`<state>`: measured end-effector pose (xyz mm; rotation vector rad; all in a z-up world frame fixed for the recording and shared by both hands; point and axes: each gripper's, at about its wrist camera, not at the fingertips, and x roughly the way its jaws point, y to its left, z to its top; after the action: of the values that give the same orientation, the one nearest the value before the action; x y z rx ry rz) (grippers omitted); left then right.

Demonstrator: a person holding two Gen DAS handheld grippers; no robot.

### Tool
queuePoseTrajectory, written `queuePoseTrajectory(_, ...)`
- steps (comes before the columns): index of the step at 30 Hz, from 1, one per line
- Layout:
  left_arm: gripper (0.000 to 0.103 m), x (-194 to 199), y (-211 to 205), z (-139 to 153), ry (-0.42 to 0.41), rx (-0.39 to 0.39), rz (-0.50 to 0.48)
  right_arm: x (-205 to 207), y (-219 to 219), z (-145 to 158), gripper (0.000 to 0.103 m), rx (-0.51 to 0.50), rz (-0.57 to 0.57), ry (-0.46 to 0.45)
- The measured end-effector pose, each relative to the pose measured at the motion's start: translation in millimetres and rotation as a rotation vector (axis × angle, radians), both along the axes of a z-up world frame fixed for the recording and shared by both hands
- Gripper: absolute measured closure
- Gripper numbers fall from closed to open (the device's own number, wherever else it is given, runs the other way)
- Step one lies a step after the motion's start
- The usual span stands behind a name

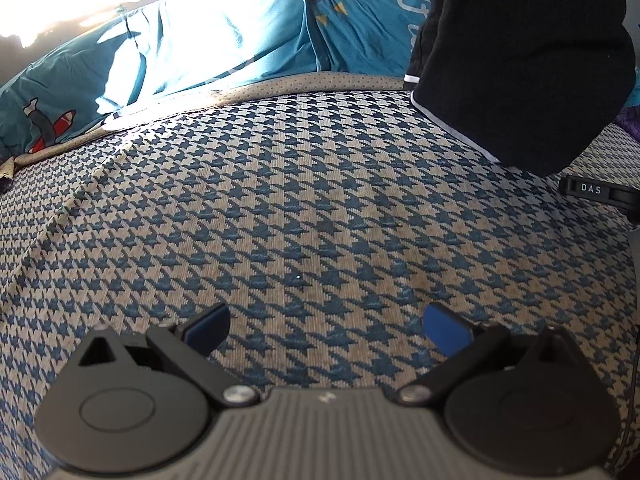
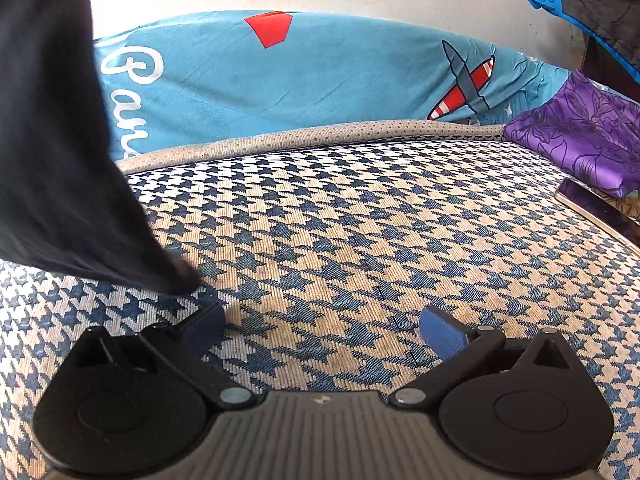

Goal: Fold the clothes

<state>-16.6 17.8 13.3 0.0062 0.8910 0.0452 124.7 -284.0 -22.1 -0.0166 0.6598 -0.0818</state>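
A black garment point(image 1: 520, 60) with a white-trimmed hem hangs at the upper right in the left wrist view, its lower edge just over the houndstooth bed cover point(image 1: 300, 200). What holds it up is out of frame. My left gripper point(image 1: 326, 328) is open and empty, low over the cover, left of and nearer than the garment. In the right wrist view the same black garment point(image 2: 52, 140) drapes down the left side. Its tip touches the cover point(image 2: 360, 220) just beyond my left finger pad point(image 2: 204, 328). My right gripper point(image 2: 323, 330) is open with nothing between its pads.
Teal bedding printed with aeroplanes point(image 2: 300, 72) point(image 1: 180, 48) runs along the far side by a pale wall. A purple flowered cloth point(image 2: 580, 136) and a dark flat object point(image 2: 584, 200) lie at the right. A black part lettered DAS point(image 1: 592, 191) pokes in from the right.
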Motion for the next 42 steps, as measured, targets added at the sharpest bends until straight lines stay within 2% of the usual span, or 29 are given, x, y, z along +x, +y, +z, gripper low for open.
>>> queuePoseTrajectory(11, 0.000, -9.6, 27.0, 5.3, -0.005, -0.003, 0.050, 0.1, -0.1, 0.0, 0.000, 0.001, 0.000, 0.000)
queuePoseTrajectory(18, 0.000, -8.8, 21.4, 5.4, -0.008, 0.005, 0.057, 0.5, -0.7, 0.3, 0.000, 0.002, 0.000, 0.000)
queuePoseTrajectory(42, 0.000, -13.6, 1.4, 0.9, 0.030, 0.005, -0.023, 0.8, -1.1, 0.5, 0.000, 0.002, 0.000, 0.000)
